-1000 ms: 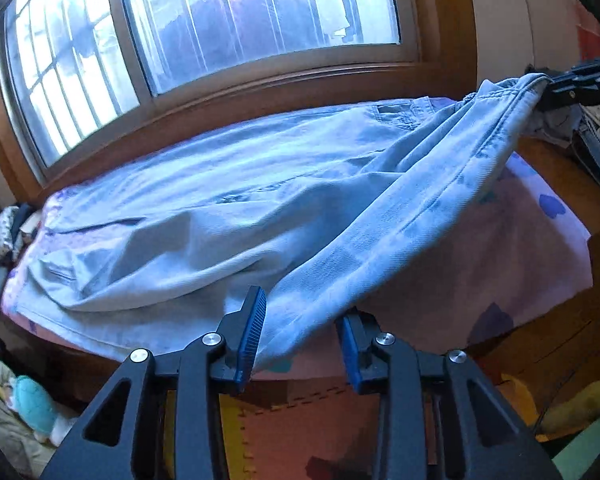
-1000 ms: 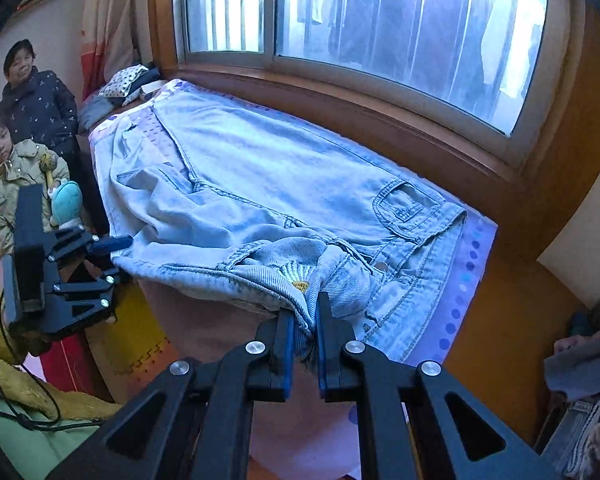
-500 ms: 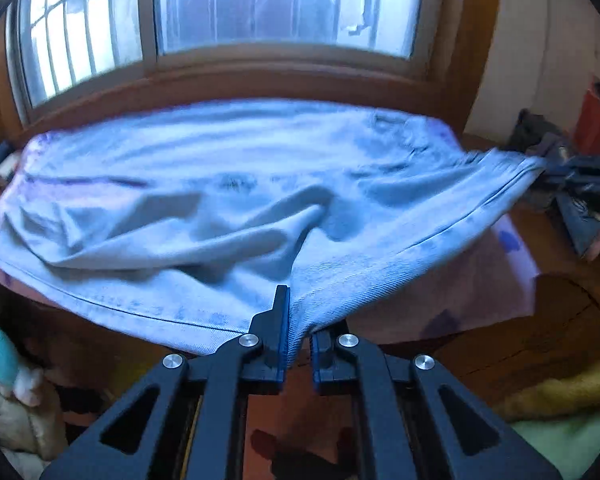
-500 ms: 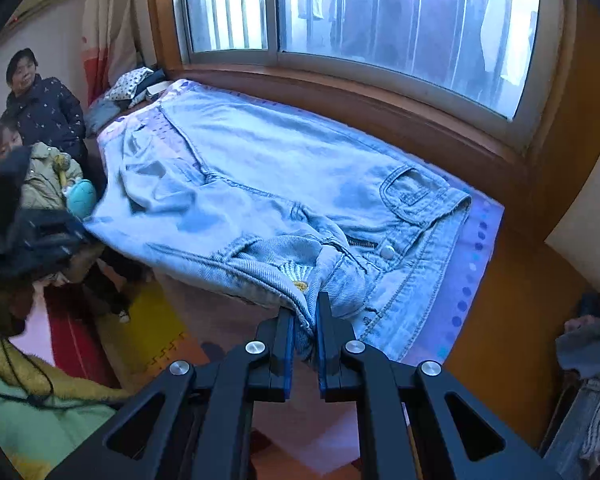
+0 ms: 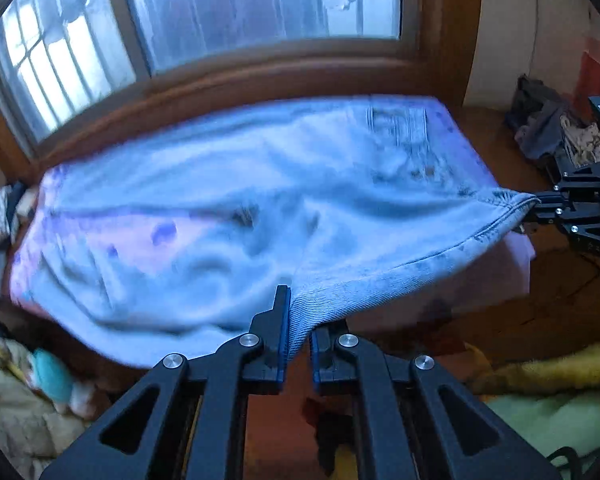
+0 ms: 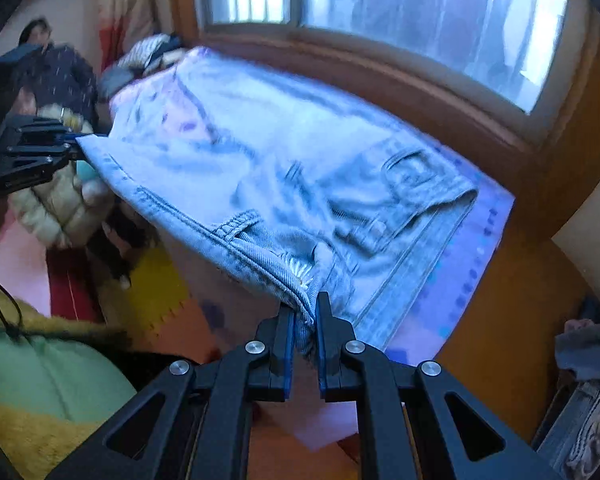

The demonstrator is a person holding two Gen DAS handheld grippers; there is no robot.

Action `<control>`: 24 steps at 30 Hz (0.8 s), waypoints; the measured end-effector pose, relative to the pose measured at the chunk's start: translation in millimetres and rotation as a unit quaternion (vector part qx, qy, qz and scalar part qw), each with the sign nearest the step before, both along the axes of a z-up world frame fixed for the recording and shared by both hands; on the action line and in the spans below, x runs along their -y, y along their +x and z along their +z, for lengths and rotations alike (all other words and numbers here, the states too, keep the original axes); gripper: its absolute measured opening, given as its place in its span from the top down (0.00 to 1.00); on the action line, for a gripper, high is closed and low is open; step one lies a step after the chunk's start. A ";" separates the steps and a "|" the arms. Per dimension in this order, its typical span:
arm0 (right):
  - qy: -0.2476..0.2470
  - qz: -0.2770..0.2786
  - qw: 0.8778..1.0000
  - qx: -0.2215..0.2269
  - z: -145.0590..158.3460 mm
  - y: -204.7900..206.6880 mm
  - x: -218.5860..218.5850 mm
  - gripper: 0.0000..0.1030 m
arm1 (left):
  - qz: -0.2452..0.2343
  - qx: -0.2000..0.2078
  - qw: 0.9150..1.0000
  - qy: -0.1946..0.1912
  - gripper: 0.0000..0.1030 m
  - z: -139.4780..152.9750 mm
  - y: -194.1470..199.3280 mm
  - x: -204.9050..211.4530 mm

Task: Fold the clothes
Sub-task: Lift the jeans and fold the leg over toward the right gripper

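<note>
Home bedroom, bay window (image 5: 260, 8), foam floor mats (image 6: 156, 292)

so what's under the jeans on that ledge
A pale sheet with purple dots shows past the jeans, at the waistband end. How far it reaches beneath is covered by the denim, as is the ledge itself.

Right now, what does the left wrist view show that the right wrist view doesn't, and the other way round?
Left wrist only: the dark clothes pile by the wall and the right gripper side-on, pinching the jeans' far corner.
Right wrist only: two seated people and the jeans' pocket.
Both: the light blue jeans over the patterned sheet, the window, and the left gripper shut on denim.
</note>
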State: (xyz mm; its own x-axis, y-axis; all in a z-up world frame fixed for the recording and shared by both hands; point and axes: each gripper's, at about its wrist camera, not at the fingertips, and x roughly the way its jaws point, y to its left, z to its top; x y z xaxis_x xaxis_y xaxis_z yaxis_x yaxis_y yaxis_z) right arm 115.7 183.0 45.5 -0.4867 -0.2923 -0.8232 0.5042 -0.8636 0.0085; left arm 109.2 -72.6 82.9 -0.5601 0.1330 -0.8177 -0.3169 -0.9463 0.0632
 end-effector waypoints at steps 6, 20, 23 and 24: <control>-0.041 -0.048 0.998 0.005 29.6 -56.6 -9.4 0.91 | -0.021 -0.027 0.999 0.015 0.91 38.1 -81.0 -2.5; -0.025 -0.191 0.978 0.086 -23.5 -240.1 -42.2 0.90 | -0.086 0.028 0.996 0.004 0.91 -25.4 -309.3 -44.1; -0.020 -0.214 0.971 0.100 -41.4 -262.0 -52.3 0.90 | -0.095 0.045 0.994 -0.002 0.91 -48.2 -338.1 -56.5; -0.017 -0.221 0.970 0.104 -47.0 -268.6 -55.1 0.90 | -0.097 0.052 0.994 -0.003 0.91 -56.3 -347.2 -60.6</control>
State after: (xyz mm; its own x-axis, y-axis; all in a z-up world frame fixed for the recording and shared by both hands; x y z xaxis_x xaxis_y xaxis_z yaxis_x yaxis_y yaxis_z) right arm -152.9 238.1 -1.4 -0.3958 -0.1222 -0.9102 0.0699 -0.9922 0.1028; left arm -238.0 -12.0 26.7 -0.4371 0.2261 -0.8705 -0.4993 -0.8660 0.0258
